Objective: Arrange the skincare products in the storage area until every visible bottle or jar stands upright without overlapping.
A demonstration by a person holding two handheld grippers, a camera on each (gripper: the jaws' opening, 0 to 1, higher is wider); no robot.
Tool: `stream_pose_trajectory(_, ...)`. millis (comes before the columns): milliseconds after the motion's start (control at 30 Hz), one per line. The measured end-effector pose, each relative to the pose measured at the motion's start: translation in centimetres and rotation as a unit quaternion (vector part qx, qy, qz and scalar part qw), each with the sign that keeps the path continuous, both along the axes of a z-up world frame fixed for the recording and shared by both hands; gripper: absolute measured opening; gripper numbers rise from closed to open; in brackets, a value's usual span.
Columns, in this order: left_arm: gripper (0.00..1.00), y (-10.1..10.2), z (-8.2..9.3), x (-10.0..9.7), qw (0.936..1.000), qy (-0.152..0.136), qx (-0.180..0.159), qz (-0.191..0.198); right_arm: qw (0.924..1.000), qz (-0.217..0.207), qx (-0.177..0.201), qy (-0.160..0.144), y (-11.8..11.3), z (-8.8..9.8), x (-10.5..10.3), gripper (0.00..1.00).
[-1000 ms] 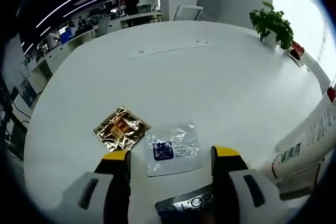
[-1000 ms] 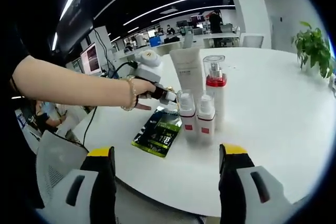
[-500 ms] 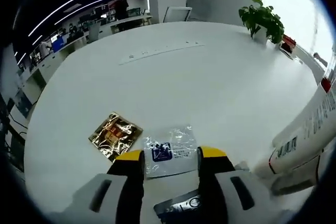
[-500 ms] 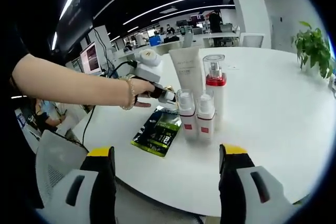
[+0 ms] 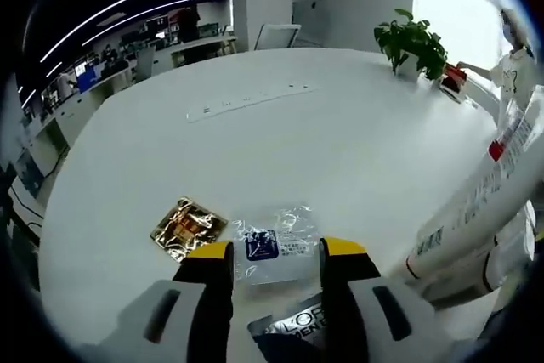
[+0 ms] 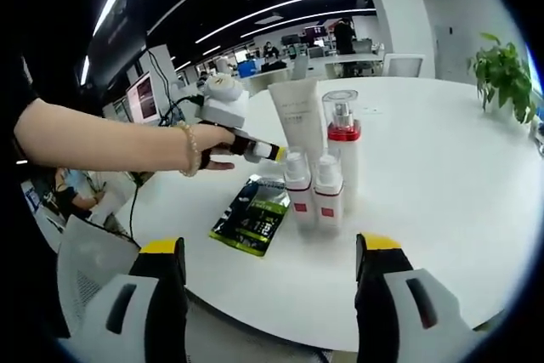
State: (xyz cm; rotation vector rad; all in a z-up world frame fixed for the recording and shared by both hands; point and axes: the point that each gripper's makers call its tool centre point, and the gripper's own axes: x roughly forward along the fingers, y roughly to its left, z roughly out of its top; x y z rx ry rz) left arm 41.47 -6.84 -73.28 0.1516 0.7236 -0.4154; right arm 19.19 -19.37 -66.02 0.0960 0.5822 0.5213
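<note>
Left tongs (image 5: pixel 276 252) narrowed over dark sachet (image 5: pixel 293 326), grip unclear | right tongs (image 6: pixel 270 248) hung released near bottles (image 6: pixel 327 189) | bottles upright, sachet pending

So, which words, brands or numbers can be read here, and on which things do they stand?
"L'OR...", cut off: dark packet between the left gripper jaws.
Clear sachet: print too small.
White tube: print blurred.
Green packet: print blurred.
White bottles: unreadable.
</note>
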Motion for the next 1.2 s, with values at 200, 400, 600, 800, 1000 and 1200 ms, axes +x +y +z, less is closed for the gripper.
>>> stream_pose_trajectory(200,0.35,0.3,1.5,-0.3,0.9997,-0.011,-0.022,-0.001,1.0000,0.006,0.000,-0.001,0.1,0.0,-0.1,0.82)
stream_pose_trajectory(400,0.35,0.7,4.3,-1.9,0.9984,-0.032,-0.047,-0.002,0.9999,0.014,0.004,0.001,0.5,0.1,-0.2,0.81)
stream_pose_trajectory(600,0.35,1.5,6.4,-3.9,0.9969,-0.051,-0.058,-0.015,0.9999,0.014,0.000,-0.002,0.4,0.2,-0.3,0.80)
stream_pose_trajectory(800,0.35,2.3,7.8,-6.7,0.9948,-0.078,-0.042,-0.051,0.9998,0.014,0.003,-0.012,0.7,1.1,-0.4,0.69)
stream_pose_trajectory(1000,0.35,2.8,8.5,-10.2,0.9903,-0.095,-0.027,-0.097,0.9989,0.038,0.018,-0.022,3.1,2.1,-0.1,0.63)
stream_pose_trajectory(1200,0.35,3.7,8.5,-12.5,0.9885,-0.096,-0.024,-0.114,0.9960,0.067,0.053,-0.024,6.0,3.1,0.7,0.54)
